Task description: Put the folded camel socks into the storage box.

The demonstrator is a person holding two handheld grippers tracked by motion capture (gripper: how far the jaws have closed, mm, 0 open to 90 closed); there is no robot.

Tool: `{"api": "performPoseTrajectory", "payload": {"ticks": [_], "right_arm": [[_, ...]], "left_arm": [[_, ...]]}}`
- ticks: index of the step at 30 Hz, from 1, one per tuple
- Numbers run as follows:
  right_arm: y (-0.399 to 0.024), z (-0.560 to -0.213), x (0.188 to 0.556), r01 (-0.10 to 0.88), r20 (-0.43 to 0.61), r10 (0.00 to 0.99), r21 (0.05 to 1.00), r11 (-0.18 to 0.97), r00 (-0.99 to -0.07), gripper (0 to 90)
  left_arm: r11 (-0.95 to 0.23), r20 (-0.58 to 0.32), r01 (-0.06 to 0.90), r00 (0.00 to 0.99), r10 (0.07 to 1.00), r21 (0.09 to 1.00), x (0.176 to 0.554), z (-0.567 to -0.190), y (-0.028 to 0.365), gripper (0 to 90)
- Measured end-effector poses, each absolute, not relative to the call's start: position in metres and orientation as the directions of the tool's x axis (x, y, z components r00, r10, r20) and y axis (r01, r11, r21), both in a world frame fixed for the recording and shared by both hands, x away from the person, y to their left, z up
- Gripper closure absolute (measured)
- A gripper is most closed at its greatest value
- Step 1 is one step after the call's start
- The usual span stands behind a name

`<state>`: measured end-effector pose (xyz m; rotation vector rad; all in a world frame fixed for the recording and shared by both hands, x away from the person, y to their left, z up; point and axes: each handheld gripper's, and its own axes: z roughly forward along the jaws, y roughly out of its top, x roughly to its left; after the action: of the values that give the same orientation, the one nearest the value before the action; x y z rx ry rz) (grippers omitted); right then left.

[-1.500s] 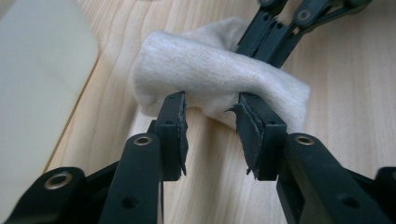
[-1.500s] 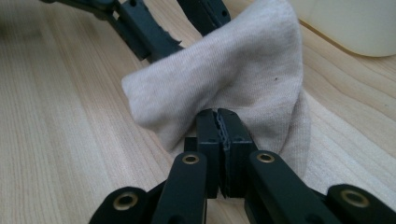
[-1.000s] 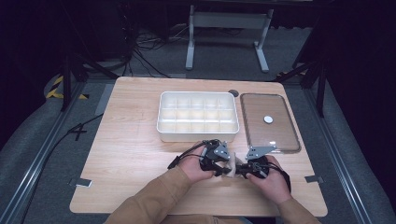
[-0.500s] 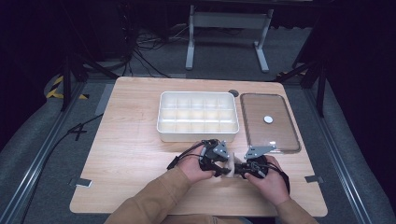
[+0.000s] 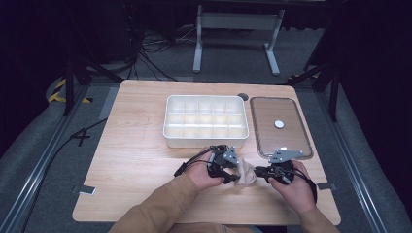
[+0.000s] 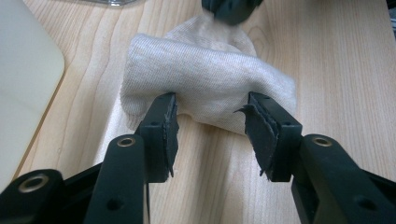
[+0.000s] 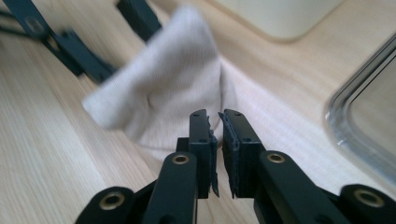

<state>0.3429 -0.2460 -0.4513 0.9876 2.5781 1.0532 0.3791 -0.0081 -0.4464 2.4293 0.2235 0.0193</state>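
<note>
The left tongs [image 6: 212, 128] stand well apart, their pads straddling the near edge of a beige cloth [image 6: 210, 81] bunched on the bench [image 5: 141, 145]; the left pad touches the fabric, and whether the right one does cannot be told. The right tongs [image 7: 215, 135] are nearly together, with a thin gap showing between the pads at the near end; their tips press into the cloth's lower fold, and whether fabric is pinched there cannot be told. In the high view the cloth [image 5: 246, 172] lies between the two hands near the bench's 6 o'clock edge. A white compartment tray [image 5: 205, 120] sits at 12 o'clock from it, with a clear lid [image 5: 279, 127] beside the tray at 1 o'clock. No writing can be read anywhere. Bare wood lies open toward 9 o'clock, left of the left hand [image 5: 204, 174]
</note>
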Motion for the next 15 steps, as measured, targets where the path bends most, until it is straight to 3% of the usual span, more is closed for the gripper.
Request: {"api": "performPoseTrajectory", "payload": {"ticks": [15], "right_arm": [[-0.225, -0.466, 0.348, 0.508, 0.124, 0.592, 0.667, 0.544, -0.797, 85.5]], "left_arm": [[-0.741, -0.026, 0.127, 0.989, 0.146, 0.659, 0.376, -0.443, -0.01, 53.8]]}}
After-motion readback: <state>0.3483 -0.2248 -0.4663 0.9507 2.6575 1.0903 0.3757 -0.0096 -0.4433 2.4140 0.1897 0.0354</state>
